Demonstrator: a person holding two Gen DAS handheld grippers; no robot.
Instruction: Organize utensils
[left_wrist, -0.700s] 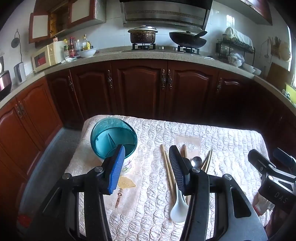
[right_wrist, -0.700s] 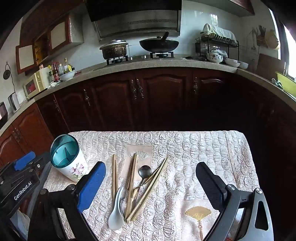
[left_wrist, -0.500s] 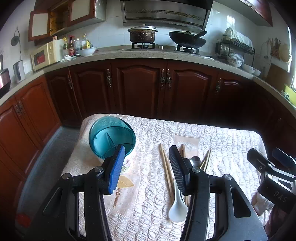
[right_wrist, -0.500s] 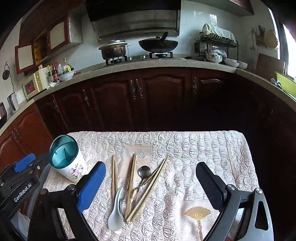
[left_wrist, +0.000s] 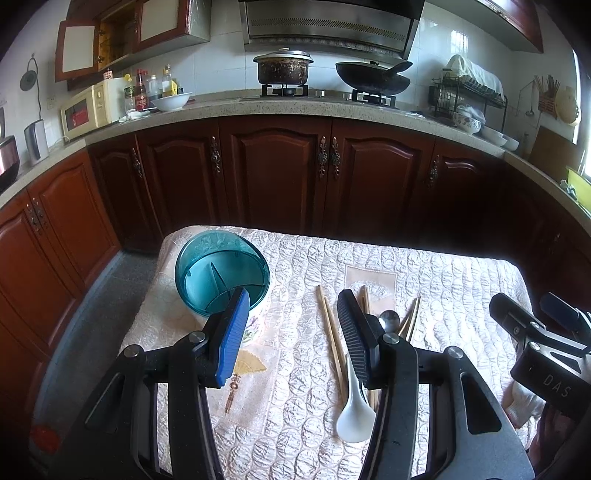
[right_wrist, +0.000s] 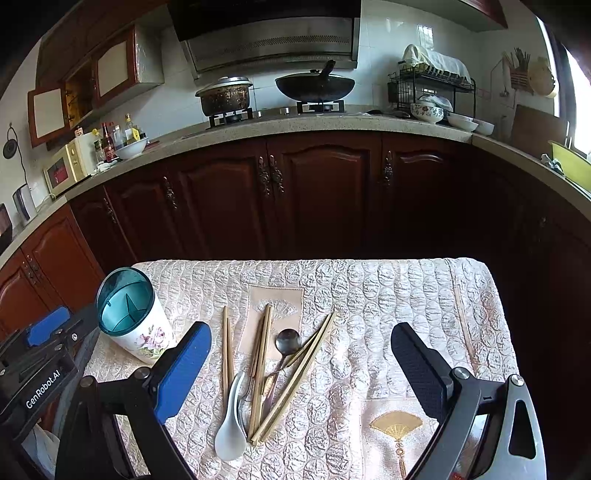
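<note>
A floral cup with a teal divided insert (right_wrist: 131, 314) (left_wrist: 221, 275) stands at the table's left. Beside it lie several wooden chopsticks (right_wrist: 260, 369) (left_wrist: 330, 332), a metal spoon (right_wrist: 284, 347) (left_wrist: 389, 319) and a white ceramic spoon (right_wrist: 231, 424) (left_wrist: 354, 406). My left gripper (left_wrist: 291, 328) is open and empty, hovering just in front of the cup and the utensils. My right gripper (right_wrist: 301, 365) is wide open and empty above the near side of the utensil pile. Each gripper shows at the edge of the other's view.
The table is covered by a quilted cream cloth (right_wrist: 406, 295). Dark wooden cabinets (right_wrist: 321, 192) stand close behind it, under a counter with a pot (right_wrist: 225, 98), a wok (right_wrist: 314, 86) and a dish rack (right_wrist: 432, 85).
Both views have shifted only slightly. The left gripper has risen or tilted a little. Neither gripper's opening has changed, and the utensils have not moved.
</note>
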